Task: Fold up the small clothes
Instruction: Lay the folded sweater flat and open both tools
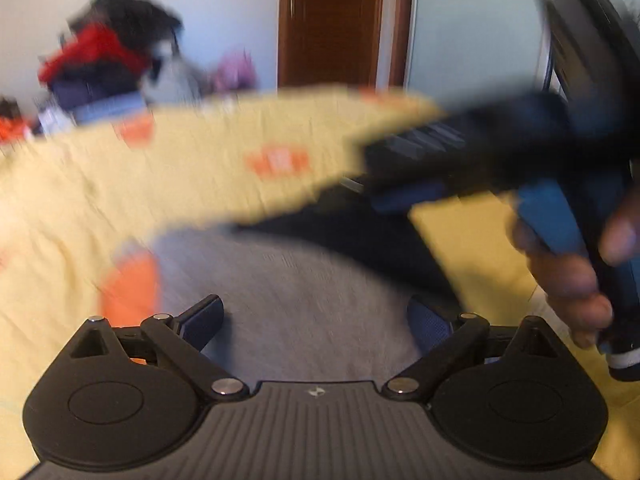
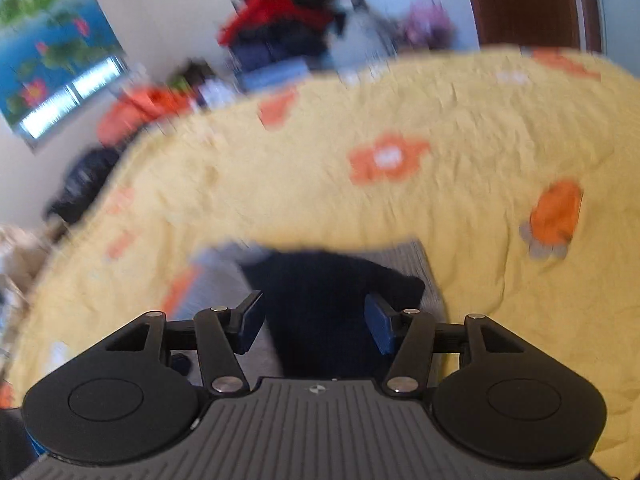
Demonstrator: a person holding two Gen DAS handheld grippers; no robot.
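We see home bedroom. Bed covered by yellow bedspread (image 2: 460,128) with orange flower prints. Beyond bedspread's far edge, heap of clothes (image 2: 280,28), red and dark, piled against white wall (image 1: 224,4). Framed picture of pond and pink flowers (image 2: 52,48) hangs on wall at left. Brown wooden door (image 1: 332,20) stands past far right corner. Everything motion-blurred.

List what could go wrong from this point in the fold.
1. Both views are motion-blurred, so a grasp made now may miss the edge of the grey garment.
2. The dark garment lies on the grey one between the open right gripper fingers; closing may pinch both layers.
3. The left gripper could snag the yellow bedspread.
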